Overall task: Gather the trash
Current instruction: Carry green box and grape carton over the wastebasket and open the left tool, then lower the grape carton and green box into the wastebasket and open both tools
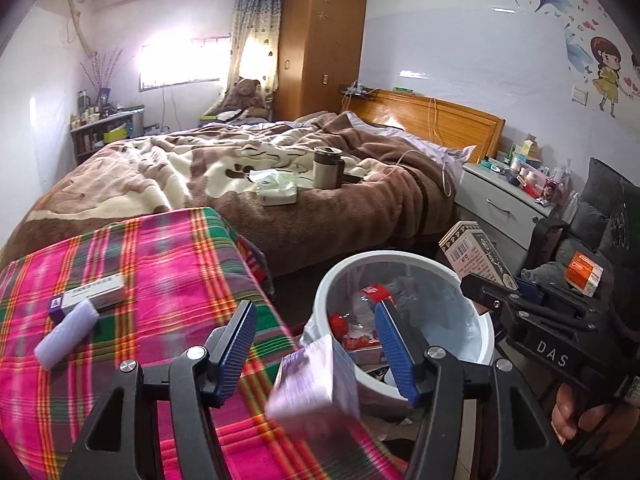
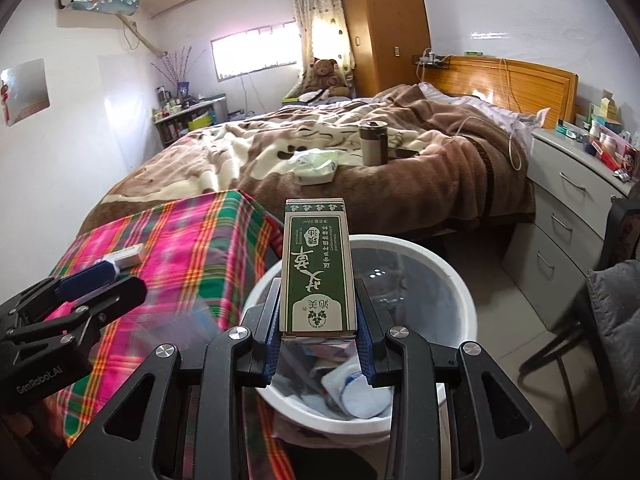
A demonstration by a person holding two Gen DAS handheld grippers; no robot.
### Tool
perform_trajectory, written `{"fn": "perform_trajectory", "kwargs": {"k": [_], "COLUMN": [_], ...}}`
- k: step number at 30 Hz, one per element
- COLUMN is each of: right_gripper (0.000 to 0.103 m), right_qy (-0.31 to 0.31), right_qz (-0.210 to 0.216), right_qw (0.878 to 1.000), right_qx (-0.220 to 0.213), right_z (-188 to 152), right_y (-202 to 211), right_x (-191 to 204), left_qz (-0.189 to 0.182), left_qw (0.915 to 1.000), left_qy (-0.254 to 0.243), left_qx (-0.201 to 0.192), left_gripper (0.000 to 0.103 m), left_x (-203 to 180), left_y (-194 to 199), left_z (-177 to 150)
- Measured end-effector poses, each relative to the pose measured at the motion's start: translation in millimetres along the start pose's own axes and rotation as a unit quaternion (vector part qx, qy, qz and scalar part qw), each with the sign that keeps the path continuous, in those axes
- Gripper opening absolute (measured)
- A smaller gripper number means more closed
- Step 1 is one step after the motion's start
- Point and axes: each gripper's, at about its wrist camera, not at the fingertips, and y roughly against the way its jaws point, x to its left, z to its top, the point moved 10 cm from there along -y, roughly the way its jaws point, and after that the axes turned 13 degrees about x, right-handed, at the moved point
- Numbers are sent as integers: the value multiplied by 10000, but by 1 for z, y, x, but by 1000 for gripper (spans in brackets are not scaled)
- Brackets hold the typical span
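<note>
A: Where's the trash?

B: A green box (image 2: 318,268) stands clamped upright in the right tongs (image 2: 319,330), over the white bin (image 2: 460,280) — bottles and wrappers lie inside. A blurred purple box (image 1: 316,388) sits loose between the left tongs (image 1: 316,344), which gape wide and touch nothing, at the bin's rim.

A: And around them?

B: Left of the tongs, the plaid-covered surface (image 1: 168,264) carries a white carton (image 1: 94,294) and a lilac roll (image 1: 66,338), touching. Beyond, the bed (image 1: 200,168) — a mug (image 1: 326,168) and tissue pack (image 1: 276,190) on it.
</note>
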Motion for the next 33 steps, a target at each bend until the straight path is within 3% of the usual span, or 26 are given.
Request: {"fn": "perform_trajectory", "kwargs": {"k": [5, 10, 15, 18, 21, 24, 28, 31, 33], "right_gripper": [33, 33, 33, 33, 33, 33, 33, 33, 33], "right_qy": [-107, -209, -223, -235, -268, -268, -245, -220, -216], "right_qz": [-82, -13, 114, 137, 116, 106, 154, 169, 174], "right_qw": [9998, 9996, 9993, 9992, 9991, 9990, 9990, 9990, 9989], "right_qx": [137, 198, 291, 290, 314, 328, 341, 359, 374], "right_z": [-6, -13, -17, -20, -21, -22, -22, -24, -25], "right_y": [-7, -11, -17, -14, -13, -14, -15, -16, -16], "right_x": [-16, -22, -19, -20, -24, -26, -23, -22, -24], "left_qz": [-212, -92, -75, -390, -260, -380, -134, -129, -124], "left_qw": [9996, 9993, 9961, 9939, 9927, 9915, 9895, 9891, 9901], "left_qy": [22, -68, -209, -147, -328, -434, -532, -424, -372], "left_qx": [191, 351, 848, 1021, 1134, 1163, 1338, 1402, 1347], "left_gripper": [61, 62, 69, 69, 71, 71, 71, 60, 59], "left_x": [-11, -6, -8, -17, -25, -36, -37, -32, -30], "left_y": [-25, -22, -41, -50, -56, -57, -65, -68, -66], "left_z": [1, -23, -50, -61, -69, -74, -85, -88, -87]}}
